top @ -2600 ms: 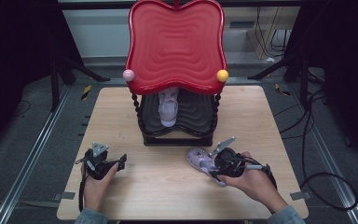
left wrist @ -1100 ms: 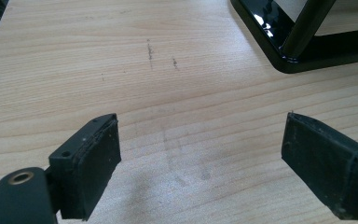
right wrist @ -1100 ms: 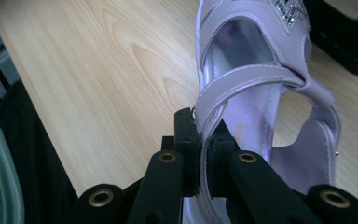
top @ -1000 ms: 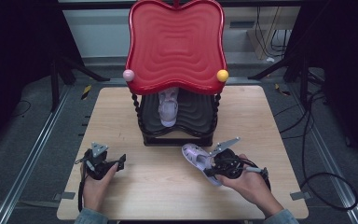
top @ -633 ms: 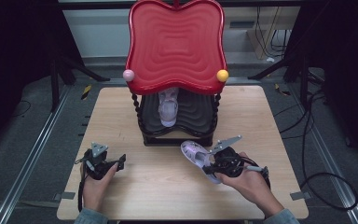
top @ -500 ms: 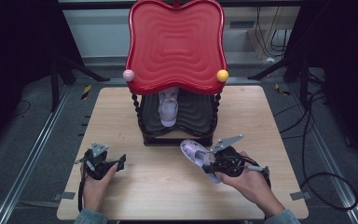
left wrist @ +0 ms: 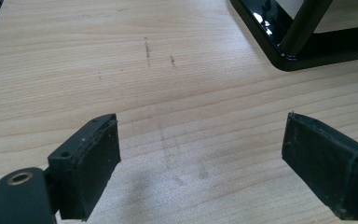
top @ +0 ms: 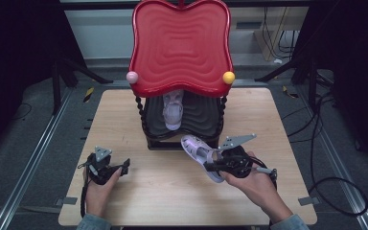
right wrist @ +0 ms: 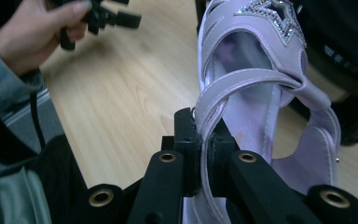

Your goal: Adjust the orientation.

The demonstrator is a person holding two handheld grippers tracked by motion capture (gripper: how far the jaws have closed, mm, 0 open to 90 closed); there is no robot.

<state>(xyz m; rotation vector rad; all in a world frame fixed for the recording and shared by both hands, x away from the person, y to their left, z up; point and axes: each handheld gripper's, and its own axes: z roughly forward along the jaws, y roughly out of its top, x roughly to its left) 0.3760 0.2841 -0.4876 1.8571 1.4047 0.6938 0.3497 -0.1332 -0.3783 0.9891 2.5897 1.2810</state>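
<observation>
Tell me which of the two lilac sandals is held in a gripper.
The sandal in front of the rack, clamped by its strap in the right gripper. The other sandal rests on the rack's lower shelf.

sandal (top: 201,155) lifted, nearer rack (top: 182,139), w/ right gripper (top: 212,165)

A laboratory recording station. A bare wooden worktop (top: 172,191) stands on grey carpet between metal floor rails (top: 24,163), enclosed by black curtains (top: 19,57). Dark stand legs (top: 60,76) brace both sides, loose cables (top: 326,143) trail across the floor, and tape marks (top: 306,200) fix the worktop's position.
</observation>
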